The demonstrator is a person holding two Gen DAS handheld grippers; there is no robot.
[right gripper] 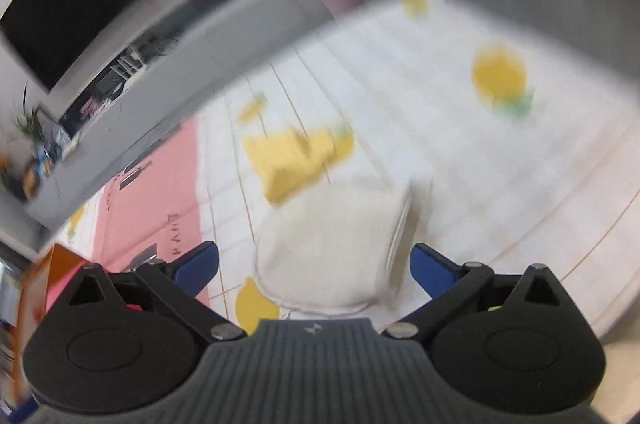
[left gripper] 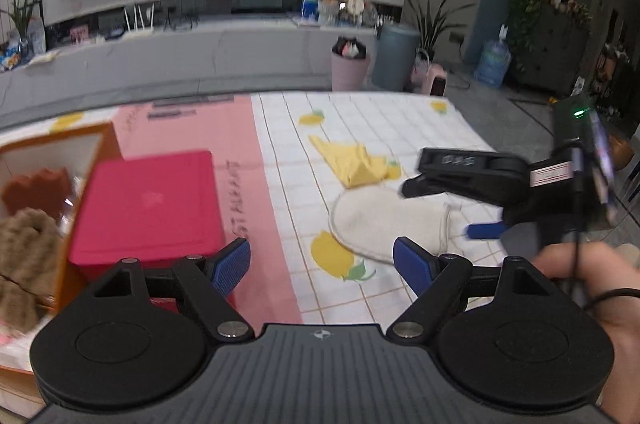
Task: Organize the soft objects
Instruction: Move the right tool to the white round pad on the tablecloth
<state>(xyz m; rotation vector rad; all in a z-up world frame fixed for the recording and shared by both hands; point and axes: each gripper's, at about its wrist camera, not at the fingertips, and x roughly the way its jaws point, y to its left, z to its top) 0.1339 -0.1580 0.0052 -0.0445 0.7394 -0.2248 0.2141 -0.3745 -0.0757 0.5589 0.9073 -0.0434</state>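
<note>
Where lemons repeat, two cloths [left gripper: 390,224]

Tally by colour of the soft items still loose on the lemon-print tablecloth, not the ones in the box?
Yellow: 1, a folded yellow cloth
Cream: 1, a flat cream fabric mitt-shaped piece
Total: 2
Both lie on the lemon-print tablecloth, the yellow one beyond the cream one.

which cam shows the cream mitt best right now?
Left wrist: the cream mitt is sharp, nearly whole on the lemon-print cloth, with the right gripper above its edge. Right wrist shows it closer between open fingers, but motion-blurred, near end hidden.
</note>
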